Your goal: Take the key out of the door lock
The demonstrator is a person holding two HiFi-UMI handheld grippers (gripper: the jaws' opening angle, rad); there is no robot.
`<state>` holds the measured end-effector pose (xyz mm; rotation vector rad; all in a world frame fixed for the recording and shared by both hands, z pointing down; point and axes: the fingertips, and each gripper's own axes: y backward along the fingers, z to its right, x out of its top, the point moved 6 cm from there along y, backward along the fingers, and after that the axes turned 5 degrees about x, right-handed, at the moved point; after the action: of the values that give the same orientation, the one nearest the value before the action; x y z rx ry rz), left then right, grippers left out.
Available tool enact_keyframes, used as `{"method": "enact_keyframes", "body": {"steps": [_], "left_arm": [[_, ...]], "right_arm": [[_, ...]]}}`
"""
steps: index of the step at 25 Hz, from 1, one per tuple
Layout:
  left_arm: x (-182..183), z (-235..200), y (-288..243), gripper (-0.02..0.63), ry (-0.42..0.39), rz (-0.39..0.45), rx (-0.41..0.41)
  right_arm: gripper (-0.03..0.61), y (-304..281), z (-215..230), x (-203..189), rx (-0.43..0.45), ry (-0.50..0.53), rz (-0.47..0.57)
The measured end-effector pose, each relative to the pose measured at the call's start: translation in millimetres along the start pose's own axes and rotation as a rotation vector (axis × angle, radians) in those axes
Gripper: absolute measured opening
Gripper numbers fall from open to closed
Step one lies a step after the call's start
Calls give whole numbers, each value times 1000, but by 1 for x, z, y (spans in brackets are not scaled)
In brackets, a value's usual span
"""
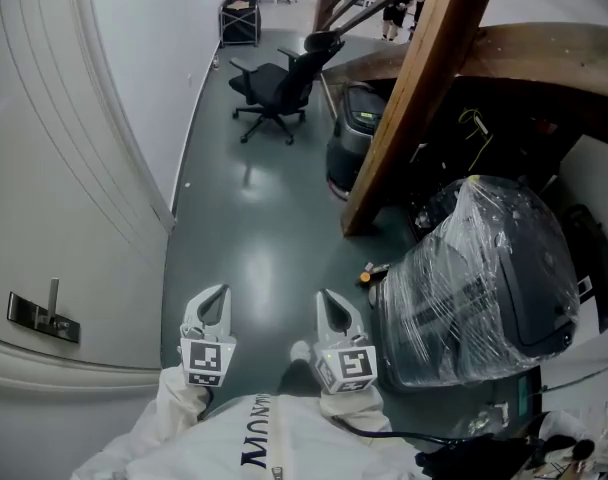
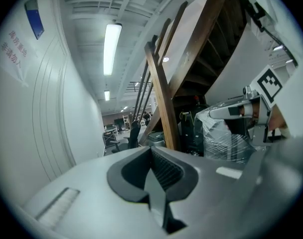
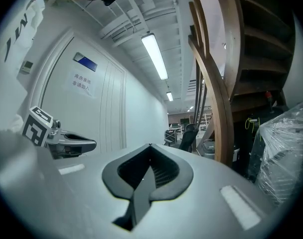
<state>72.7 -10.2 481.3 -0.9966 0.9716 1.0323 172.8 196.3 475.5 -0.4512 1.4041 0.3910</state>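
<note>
The white door [image 1: 54, 168] fills the left of the head view, and its metal handle plate with a lever [image 1: 44, 314] sits low on it. I cannot make out a key there. My left gripper [image 1: 214, 293] and right gripper [image 1: 329, 300] hang side by side over the dark green floor, right of the door and apart from the handle. Both are shut with nothing between the jaws. In the left gripper view the left gripper [image 2: 151, 148] points down the corridor, with the right gripper [image 2: 233, 111] beside it. The right gripper [image 3: 150, 146] likewise sees the left gripper [image 3: 74, 144] and the door [image 3: 86, 108].
A slanted wooden stair beam [image 1: 414, 98] stands ahead to the right. A plastic-wrapped machine [image 1: 484, 278] sits close on the right. Farther down the corridor are a black office chair [image 1: 274, 83] and a dark floor machine [image 1: 359, 133]. A small orange object [image 1: 367, 276] lies on the floor.
</note>
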Motion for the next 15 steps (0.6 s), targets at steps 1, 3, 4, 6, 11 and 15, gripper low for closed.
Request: {"method": "enact_keyframes", "body": {"steps": [1, 3, 4, 6, 11, 15], "left_arm": [[2, 2, -12, 0, -2, -4, -1], [6, 4, -34, 0, -1, -13, 5], [7, 4, -45, 0, -1, -18, 12], [10, 3, -65, 0, 3, -29, 31], [14, 0, -97, 0, 24, -63, 92], [17, -2, -117, 0, 30, -85, 149]], "right_arm": [[-8, -10, 10, 1, 7, -3, -3], [-8, -27, 28, 0, 26, -14, -17], [-8, -34, 37, -1, 35, -17, -25], [-8, -49, 53, -2, 54, -20, -38], [-7, -79, 87, 3, 102, -24, -57], [-8, -104, 109, 5, 154, -26, -62]]}}
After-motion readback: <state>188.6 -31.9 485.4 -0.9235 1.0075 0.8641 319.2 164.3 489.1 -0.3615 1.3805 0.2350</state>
